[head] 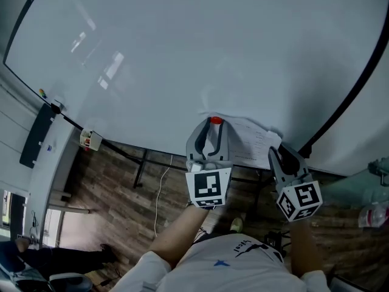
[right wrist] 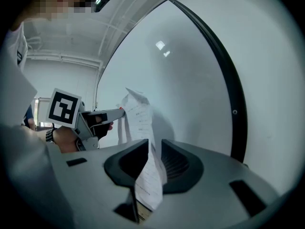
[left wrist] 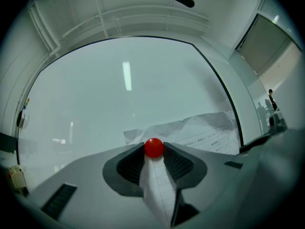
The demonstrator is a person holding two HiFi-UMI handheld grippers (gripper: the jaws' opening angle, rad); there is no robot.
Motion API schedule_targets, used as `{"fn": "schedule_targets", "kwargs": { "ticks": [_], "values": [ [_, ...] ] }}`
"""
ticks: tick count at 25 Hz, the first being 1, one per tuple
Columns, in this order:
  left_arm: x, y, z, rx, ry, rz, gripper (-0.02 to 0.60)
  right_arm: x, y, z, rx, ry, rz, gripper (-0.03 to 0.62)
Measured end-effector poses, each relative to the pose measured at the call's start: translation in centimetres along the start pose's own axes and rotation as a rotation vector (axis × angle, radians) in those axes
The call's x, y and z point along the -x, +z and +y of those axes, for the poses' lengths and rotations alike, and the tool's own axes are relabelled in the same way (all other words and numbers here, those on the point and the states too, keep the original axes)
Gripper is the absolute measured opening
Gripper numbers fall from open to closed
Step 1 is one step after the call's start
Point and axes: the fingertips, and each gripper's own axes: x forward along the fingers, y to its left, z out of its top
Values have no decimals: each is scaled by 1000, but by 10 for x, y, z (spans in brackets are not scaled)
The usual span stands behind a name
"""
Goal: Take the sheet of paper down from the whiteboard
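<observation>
At 6 o'clock in the head view, a white shirt (head: pixel 225 263), cut off by the bottom edge. Left forearm (head: pixel 176 230) bare, reaching up toward 12; only a short stretch of right forearm (head: pixel 301 248) showing below its gripper. In the right gripper view, left hand (right wrist: pixel 71 140) wrapped round the handle at 9 o'clock.

Just beyond, left gripper (head: pixel 213 128) upright, pointing at 12, jaws pinched on a red magnet (head: pixel 214 121) at their very tips. In the left gripper view, a strip of the sheet of paper (head: pixel 252 140) running down between the pads below the magnet. Contact between magnet and board: not discernible.

Right gripper (head: pixel 278 156) at 4 o'clock of the left one, tilted toward 11, jaws closed on the sheet's 4 o'clock corner. In the right gripper view, paper bent and twisted between the pads, its lower end lost inside the gripper body.

Sheet crumpled, lying against the whiteboard (head: pixel 182 59) near the board's 5 o'clock edge, lower margin hidden behind both grippers; print too small to read.

Farther off, whiteboard filling most of the view, dark frame clipped at top and right. Below it, wood-pattern floor (head: pixel 127 205). At 9 o'clock, a small yellowish box (head: pixel 91 140) by the board's lower frame, too small to identify.
</observation>
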Motion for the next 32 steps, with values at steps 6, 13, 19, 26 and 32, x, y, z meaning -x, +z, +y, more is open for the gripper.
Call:
{"fn": "schedule_targets", "kwargs": {
  "ticks": [6, 13, 19, 26, 32],
  "values": [
    [-1, 1, 0, 1, -29, -2, 132, -2, 3, 2, 0, 11, -9, 20],
    [5, -1, 0, 28, -83, 6, 132, 4, 1, 10, -39, 23, -10, 14],
    [30, -7, 0, 41, -137, 35, 132, 14, -2, 28, -49, 16, -1, 14],
    [77, -35, -3, 69, -221, 101, 132, 26, -20, 60, -68, 3, 23, 14],
    [124, -48, -1, 109, -300, 141, 132, 43, -36, 103, -81, -18, 51, 14]
  ]
}}
